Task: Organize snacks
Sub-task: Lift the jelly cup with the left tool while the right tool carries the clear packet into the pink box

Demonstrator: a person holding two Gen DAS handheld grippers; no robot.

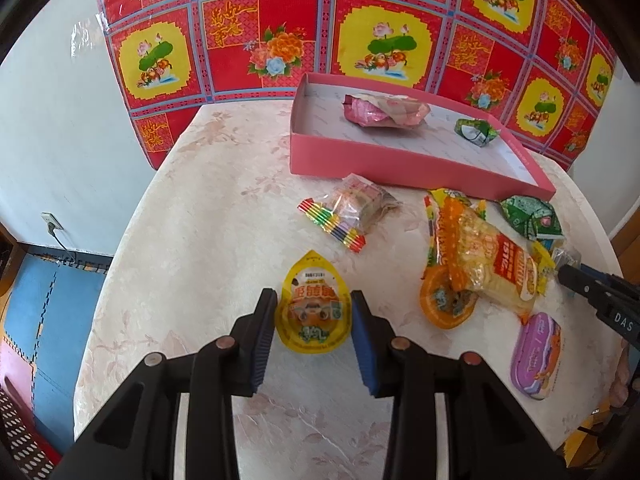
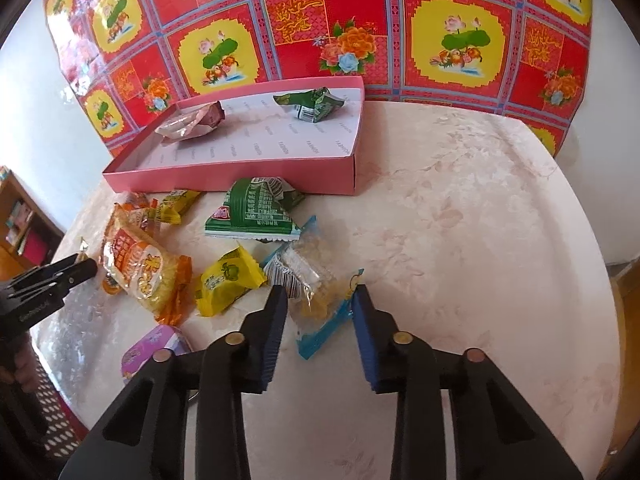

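Observation:
My left gripper [image 1: 313,300] is open, its blue pads on either side of a yellow drop-shaped snack pouch [image 1: 312,306] that lies on the table. My right gripper [image 2: 320,294] is open over a clear blue-edged packet [image 2: 322,312] on the table. A pink box [image 1: 384,164] at the back holds a pink wrapped snack [image 1: 382,110] and a small green packet [image 1: 476,131]. In the right wrist view the box [image 2: 240,170] shows the same pink snack [image 2: 192,124] and green packet [image 2: 312,106].
Loose snacks lie in front of the box: a rainbow-edged clear bag [image 1: 352,212], an orange noodle bag [image 1: 492,260], a green packet [image 2: 256,210], a yellow packet [image 2: 226,280], a purple tin [image 1: 538,356]. A red patterned cloth [image 1: 280,40] hangs behind the round table [image 2: 460,200].

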